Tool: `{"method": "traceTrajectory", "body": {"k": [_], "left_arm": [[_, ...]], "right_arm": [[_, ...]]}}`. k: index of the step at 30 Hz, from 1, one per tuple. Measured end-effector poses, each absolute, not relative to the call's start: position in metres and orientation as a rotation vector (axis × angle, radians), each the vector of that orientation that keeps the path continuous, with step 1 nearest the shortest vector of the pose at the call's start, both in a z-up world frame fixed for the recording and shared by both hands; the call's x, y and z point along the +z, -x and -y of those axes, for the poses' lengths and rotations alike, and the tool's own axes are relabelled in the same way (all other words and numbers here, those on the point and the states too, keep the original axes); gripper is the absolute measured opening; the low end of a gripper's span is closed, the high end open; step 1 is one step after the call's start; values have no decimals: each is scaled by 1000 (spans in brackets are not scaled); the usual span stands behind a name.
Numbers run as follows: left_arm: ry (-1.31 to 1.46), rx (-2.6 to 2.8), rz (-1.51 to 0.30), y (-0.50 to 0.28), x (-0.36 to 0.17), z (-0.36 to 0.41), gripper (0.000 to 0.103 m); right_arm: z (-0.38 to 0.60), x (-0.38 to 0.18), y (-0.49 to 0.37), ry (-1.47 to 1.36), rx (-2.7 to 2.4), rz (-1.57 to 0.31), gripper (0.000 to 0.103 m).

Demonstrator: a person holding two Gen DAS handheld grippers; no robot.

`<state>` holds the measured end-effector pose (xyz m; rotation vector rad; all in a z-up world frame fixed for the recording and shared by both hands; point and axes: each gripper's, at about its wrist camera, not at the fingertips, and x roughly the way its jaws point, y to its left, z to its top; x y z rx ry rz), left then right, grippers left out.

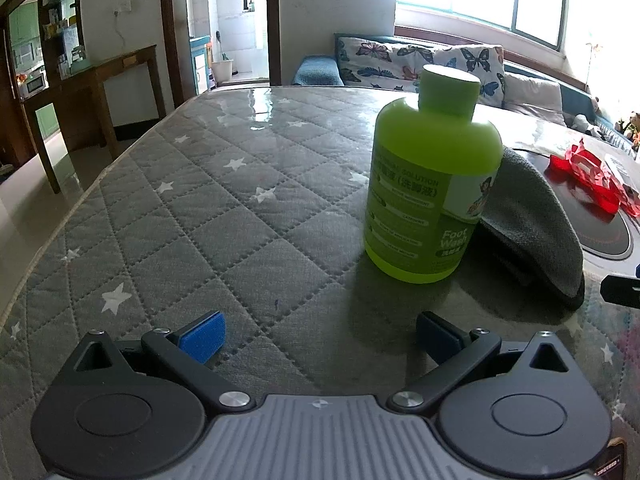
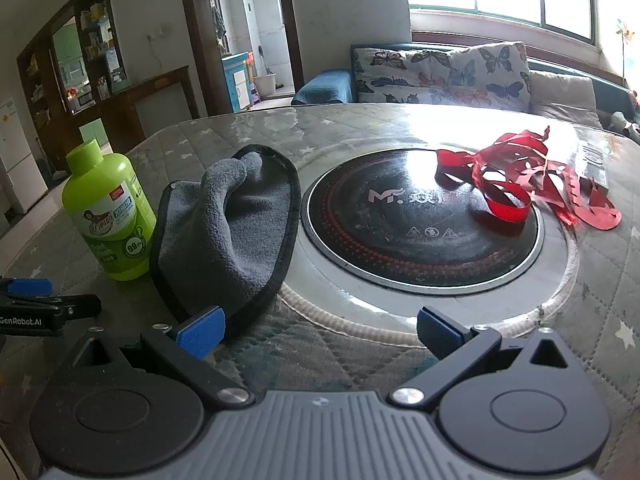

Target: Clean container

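A lime-green Foot Wash bottle (image 1: 432,184) with its cap on stands upright on the quilted grey table cover; it also shows in the right wrist view (image 2: 110,216). A crumpled grey cloth (image 1: 532,216) lies right beside it, also in the right wrist view (image 2: 232,224). My left gripper (image 1: 320,336) is open and empty, a short way in front of the bottle and slightly left of it. My right gripper (image 2: 320,334) is open and empty, with its left pad (image 2: 202,334) near the cloth's front edge.
A round black induction cooktop (image 2: 416,220) is set into the table, with red cut-paper strips (image 2: 528,180) lying on its right side. The left gripper shows at the left edge of the right wrist view (image 2: 36,304). A sofa with butterfly cushions (image 2: 440,72) stands behind the table.
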<state>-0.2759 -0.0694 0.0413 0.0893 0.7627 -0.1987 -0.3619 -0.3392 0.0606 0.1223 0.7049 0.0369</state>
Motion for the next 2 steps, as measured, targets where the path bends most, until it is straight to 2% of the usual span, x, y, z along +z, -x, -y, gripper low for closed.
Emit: {"method": "traceTrajectory", "body": {"k": [2], "left_arm": [[-90, -199, -763, 276, 41, 69, 103]], "right_arm": [[339, 60, 362, -122, 39, -705, 103]]}}
